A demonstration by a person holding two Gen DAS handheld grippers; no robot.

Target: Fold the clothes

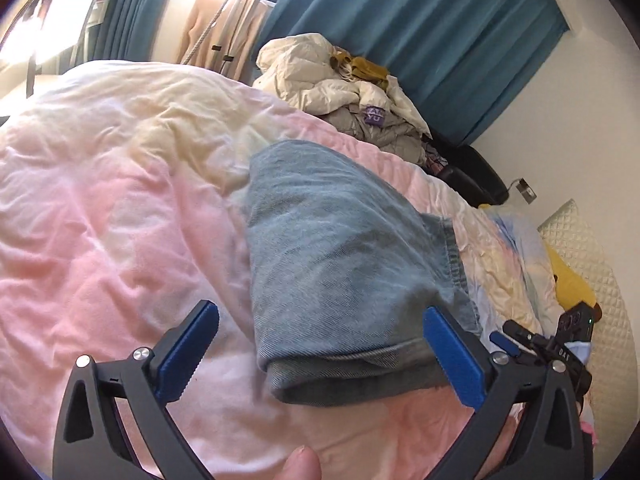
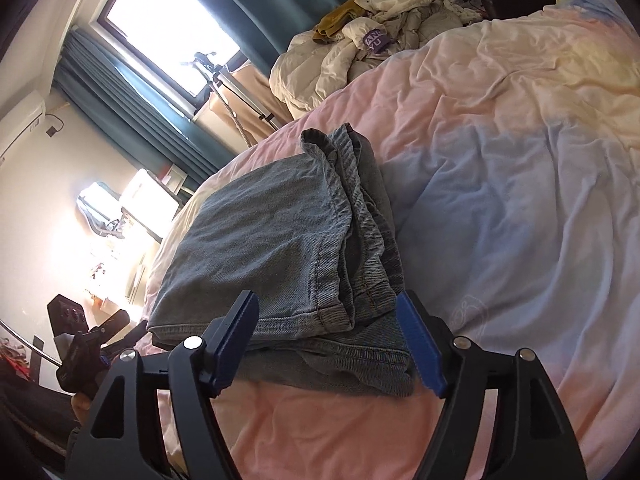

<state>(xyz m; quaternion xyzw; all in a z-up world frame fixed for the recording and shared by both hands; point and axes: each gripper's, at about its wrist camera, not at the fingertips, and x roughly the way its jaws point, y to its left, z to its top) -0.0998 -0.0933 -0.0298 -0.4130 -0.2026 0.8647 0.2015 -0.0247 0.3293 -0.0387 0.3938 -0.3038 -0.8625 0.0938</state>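
One pair of folded jeans [image 1: 340, 272] is seen lying on a bed covered by a rumpled duvet [image 1: 120, 208] of soft cotton, shaded pink, cream and pale blue. The left gripper [image 1: 320, 354] is held with its jaws spread wide; nothing is gripped, and the near folded edge of the jeans lies between its two ribbed blue pads [image 1: 188, 350], though contact cannot be judged. The right gripper [image 2: 332, 350] is likewise opened wide, its blue pads [image 2: 422, 350] set either side of the stacked hem end of the jeans without pressing on it. The denim is faded blue-grey, with a twill weave and stitched seams, and forms a thick rectangular bundle. One heap of cream and grey clothes [image 1: 348, 92] is piled at the far end of the bed, before teal pleated curtains [image 1: 432, 28].
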